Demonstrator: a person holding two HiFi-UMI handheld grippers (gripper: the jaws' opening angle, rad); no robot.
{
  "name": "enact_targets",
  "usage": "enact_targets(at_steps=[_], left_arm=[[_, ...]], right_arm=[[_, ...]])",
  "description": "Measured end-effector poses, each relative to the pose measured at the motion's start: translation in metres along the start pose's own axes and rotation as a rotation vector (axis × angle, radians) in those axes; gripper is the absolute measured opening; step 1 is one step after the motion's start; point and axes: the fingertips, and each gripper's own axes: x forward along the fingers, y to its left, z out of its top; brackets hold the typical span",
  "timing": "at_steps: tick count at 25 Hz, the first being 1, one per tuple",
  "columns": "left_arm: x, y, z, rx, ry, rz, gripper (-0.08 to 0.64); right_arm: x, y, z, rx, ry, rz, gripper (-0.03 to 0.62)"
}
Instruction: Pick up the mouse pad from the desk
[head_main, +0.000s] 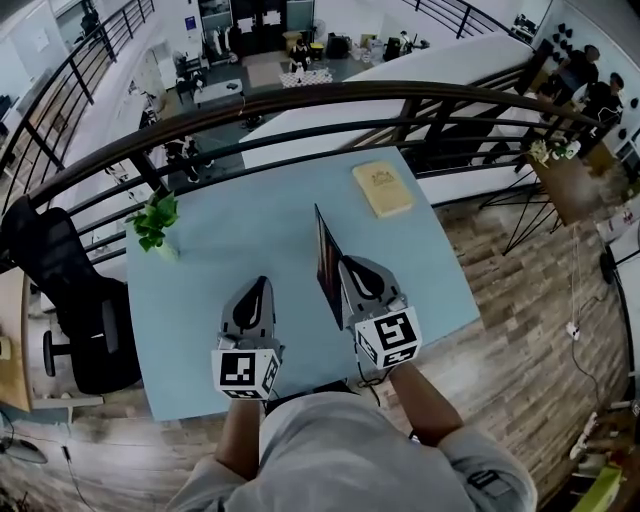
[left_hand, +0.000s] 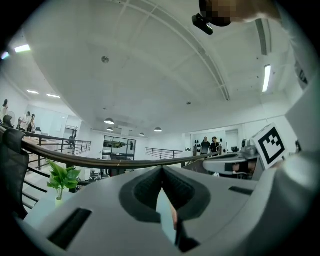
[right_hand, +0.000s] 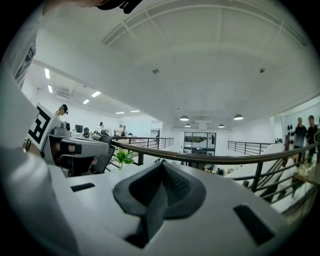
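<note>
Mouse pad (head_main: 326, 262) hung on edge, pinched in the right gripper (head_main: 350, 264); the left gripper (head_main: 260, 284), jaws pressed together and empty, flanked its left.

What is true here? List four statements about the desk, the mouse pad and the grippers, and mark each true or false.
The mouse pad lies flat on the desk. False: it stands on edge, clamped in the right gripper.
A potted plant stands near the desk's left edge. True.
The left gripper holds the tan book. False: its jaws are together on nothing; the tan book lies at the desk's far right.
A railing runs beyond the desk's far edge. True.
</note>
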Motion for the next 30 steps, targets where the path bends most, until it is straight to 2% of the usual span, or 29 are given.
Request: enact_targets(at_steps=[8, 30], left_arm=[[-0.004, 0.002, 0.009, 0.01, -0.007, -0.003, 0.012], [-0.002, 0.003, 0.003, -0.003, 0.002, 0.003, 0.012]], right_arm=[[-0.002, 0.001, 0.012, -0.009, -0.012, -0.01, 0.014], [0.002, 0.004, 0.012, -0.013, -0.007, -0.001, 0.014]])
